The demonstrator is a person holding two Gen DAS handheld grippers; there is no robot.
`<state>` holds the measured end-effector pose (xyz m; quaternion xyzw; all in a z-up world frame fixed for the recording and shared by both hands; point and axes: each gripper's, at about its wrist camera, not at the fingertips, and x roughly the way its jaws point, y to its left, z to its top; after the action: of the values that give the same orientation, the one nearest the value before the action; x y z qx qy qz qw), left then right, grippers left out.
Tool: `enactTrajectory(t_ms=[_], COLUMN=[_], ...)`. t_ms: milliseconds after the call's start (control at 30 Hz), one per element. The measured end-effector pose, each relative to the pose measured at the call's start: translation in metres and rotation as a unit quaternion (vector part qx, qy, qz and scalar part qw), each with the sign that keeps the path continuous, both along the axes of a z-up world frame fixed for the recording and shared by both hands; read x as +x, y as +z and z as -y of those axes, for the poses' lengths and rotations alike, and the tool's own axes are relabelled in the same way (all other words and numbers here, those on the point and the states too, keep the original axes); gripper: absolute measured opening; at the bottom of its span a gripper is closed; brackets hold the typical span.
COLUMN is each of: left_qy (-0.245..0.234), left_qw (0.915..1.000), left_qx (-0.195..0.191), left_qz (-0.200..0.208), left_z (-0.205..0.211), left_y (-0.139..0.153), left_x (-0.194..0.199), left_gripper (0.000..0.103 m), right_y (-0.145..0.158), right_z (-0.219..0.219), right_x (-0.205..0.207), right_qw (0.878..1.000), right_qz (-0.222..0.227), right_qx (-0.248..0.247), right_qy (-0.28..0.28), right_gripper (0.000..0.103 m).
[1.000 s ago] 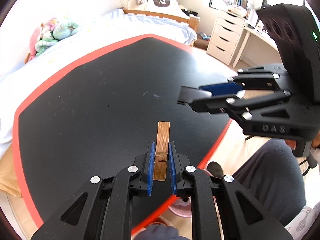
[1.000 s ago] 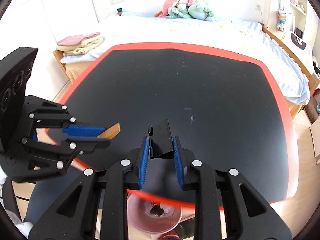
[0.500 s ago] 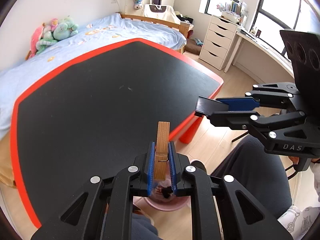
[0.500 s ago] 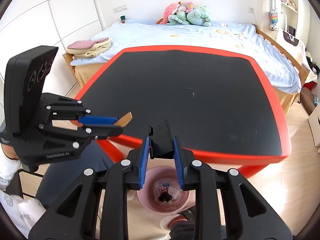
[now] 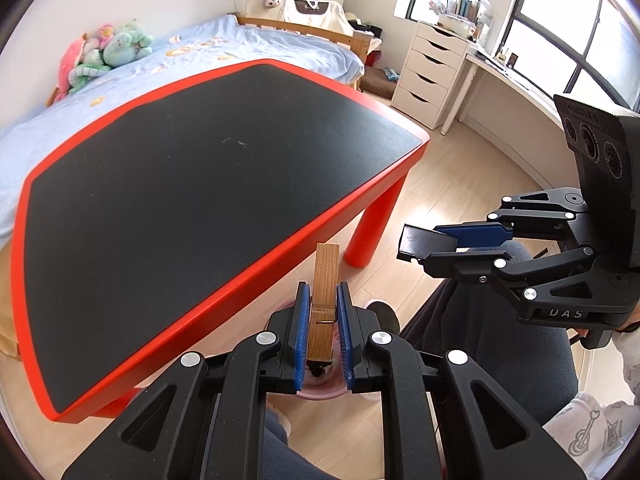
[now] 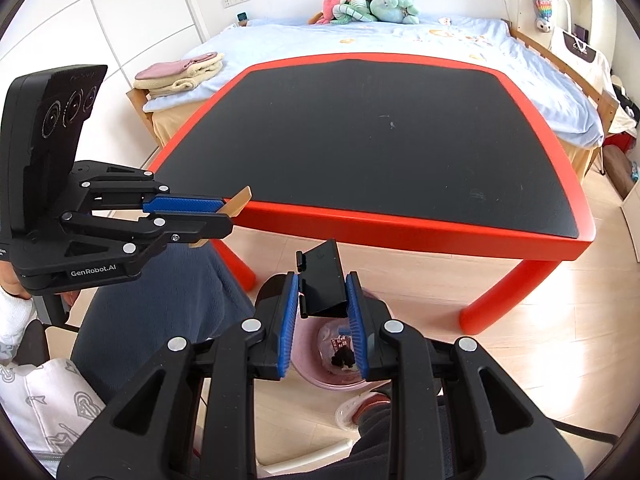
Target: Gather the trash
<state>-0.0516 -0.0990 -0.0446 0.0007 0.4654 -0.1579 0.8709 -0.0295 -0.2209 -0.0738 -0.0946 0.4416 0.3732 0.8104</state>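
A wooden clothespin [image 5: 323,304] stands clamped between the blue pads of the left gripper [image 5: 323,322], and a black binder clip [image 6: 323,285] is pinched the same way in the right gripper [image 6: 323,322]; both are held off the near edge of the red-rimmed black table [image 6: 400,224], over the floor. Below them a pink bin [image 6: 320,368] with dark scraps inside sits on the wooden floor beside the person's dark-trousered knee [image 6: 160,304], just in front of the table's near left leg
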Motion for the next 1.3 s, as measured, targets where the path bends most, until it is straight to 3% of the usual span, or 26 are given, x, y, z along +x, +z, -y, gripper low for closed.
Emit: enactTrajectory(t_ms=[200, 233, 300, 367, 433, 467, 633, 967, 1300], left_qy=[-0.007, -0.006, -0.002, 0.008, 0.017, 0.021, 0.034, 0.051, 0.086], left_qw=[1.0, 1.0, 1.0, 1.0, 0.9998, 0.9997, 0.9993, 0.9985, 0.9947], left_qx=[-0.005, -0.004, -0.001, 0.0, -0.002, -0.002, -0.005, -0.005, 0.011], left_qz=[-0.002, -0.001, -0.005, -0.002, 0.004, 0.008, 0.013, 0.02, 0.055], left_z=[0.003, 0.004, 0.002, 0.0, -0.003, -0.004, -0.01, -0.014, -0.036], left_y=[-0.003, -0.003, -0.006, -0.008, -0.008, -0.007, -0.006, 0.0, 0.029], left_x=[0.002, 0.003, 0.005, 0.006, 0.004, 0.004, 0.001, -0.004, 0.005], left_gripper=[0.015, 0.019, 0.033, 0.067, 0.085, 0.088, 0.095, 0.095, 0.095], right_y=[0.0, -0.001, -0.002, -0.002, -0.004, -0.005, -0.008, -0.006, 0.032], right_z=[0.0, 0.0, 0.001, 0.003, 0.004, 0.004, 0.006, 0.006, -0.003], right_x=[0.0, 0.001, 0.003, 0.004, 0.005, 0.005, 0.007, 0.007, 0.028], right_qw=[1.0, 1.0, 1.0, 1.0, 1.0, 1.0, 0.999, 0.999, 0.998], right_qz=[0.001, 0.002, 0.004, 0.007, 0.009, 0.008, 0.004, -0.001, 0.034], right_qx=[0.003, 0.002, 0.001, 0.004, -0.004, -0.006, -0.007, -0.006, 0.013], right_qy=[0.003, 0.002, -0.005, -0.012, -0.019, -0.023, -0.035, -0.045, -0.052], right_gripper=[0.026, 0.03, 0.072, 0.086, 0.09, 0.091, 0.097, 0.1, 0.1])
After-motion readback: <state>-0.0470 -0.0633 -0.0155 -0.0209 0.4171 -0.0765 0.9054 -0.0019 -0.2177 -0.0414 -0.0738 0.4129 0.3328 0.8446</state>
